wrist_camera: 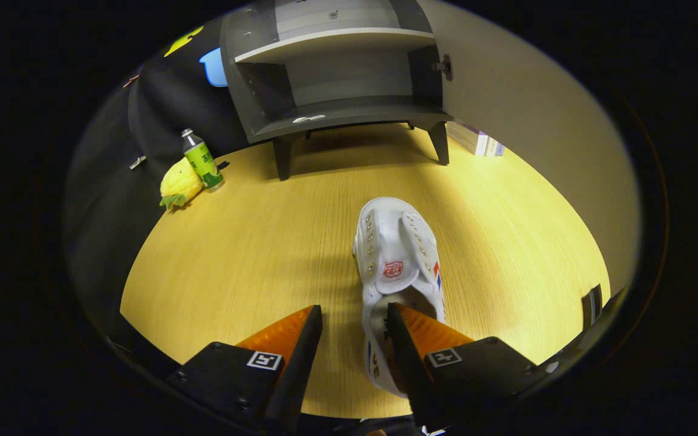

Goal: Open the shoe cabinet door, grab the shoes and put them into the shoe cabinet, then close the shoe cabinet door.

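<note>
A white canvas shoe (394, 242) lies on the wooden table (234, 254), toe pointing away toward the cabinet. My gripper (354, 315) is open at the shoe's heel end: the right finger sits in or over the shoe's opening, the left finger stands outside on the bare table, and the shoe's left side wall lies in the gap between them. Beyond the shoe stands the grey shoe cabinet (337, 91) on short legs, its pale door (537, 121) swung wide open to the right. Its inner shelves are bare apart from a small white item (308, 119) on the bottom shelf.
A green bottle (202, 160) and a yellow plush toy (179, 184) stand left of the cabinet near the table's edge. A flat box or book (476, 140) lies behind the open door. A wide stretch of table separates the shoe from the cabinet.
</note>
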The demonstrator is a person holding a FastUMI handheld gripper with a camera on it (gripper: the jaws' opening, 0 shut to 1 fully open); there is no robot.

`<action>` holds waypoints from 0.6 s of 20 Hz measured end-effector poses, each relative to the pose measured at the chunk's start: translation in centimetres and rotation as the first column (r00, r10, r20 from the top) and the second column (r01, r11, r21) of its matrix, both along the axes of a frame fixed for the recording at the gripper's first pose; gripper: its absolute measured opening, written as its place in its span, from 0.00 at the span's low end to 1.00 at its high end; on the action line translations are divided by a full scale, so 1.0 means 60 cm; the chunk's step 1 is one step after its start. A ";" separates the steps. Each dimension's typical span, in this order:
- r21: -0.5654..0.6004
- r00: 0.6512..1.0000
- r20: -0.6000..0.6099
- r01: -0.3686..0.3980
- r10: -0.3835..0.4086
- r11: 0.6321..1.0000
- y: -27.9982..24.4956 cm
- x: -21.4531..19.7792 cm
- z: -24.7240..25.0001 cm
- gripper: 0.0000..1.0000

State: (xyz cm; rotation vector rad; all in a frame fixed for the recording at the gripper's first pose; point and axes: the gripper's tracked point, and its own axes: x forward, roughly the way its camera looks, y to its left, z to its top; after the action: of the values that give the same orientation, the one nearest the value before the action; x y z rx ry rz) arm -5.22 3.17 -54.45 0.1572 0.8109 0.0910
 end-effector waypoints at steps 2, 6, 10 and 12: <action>-0.017 0.999 0.040 0.005 -0.004 1.000 0.004 0.022 -0.017 0.66; -0.016 0.991 0.120 0.065 -0.063 0.998 -0.007 0.074 -0.024 0.54; -0.066 0.979 0.185 0.101 -0.087 0.993 -0.024 0.096 -0.038 0.36; -0.048 0.977 0.209 0.064 -0.052 0.997 -0.013 0.083 -0.024 0.17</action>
State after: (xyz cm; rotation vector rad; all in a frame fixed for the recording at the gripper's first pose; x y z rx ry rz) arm -0.22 2.37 -55.88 0.1172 0.5992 0.0292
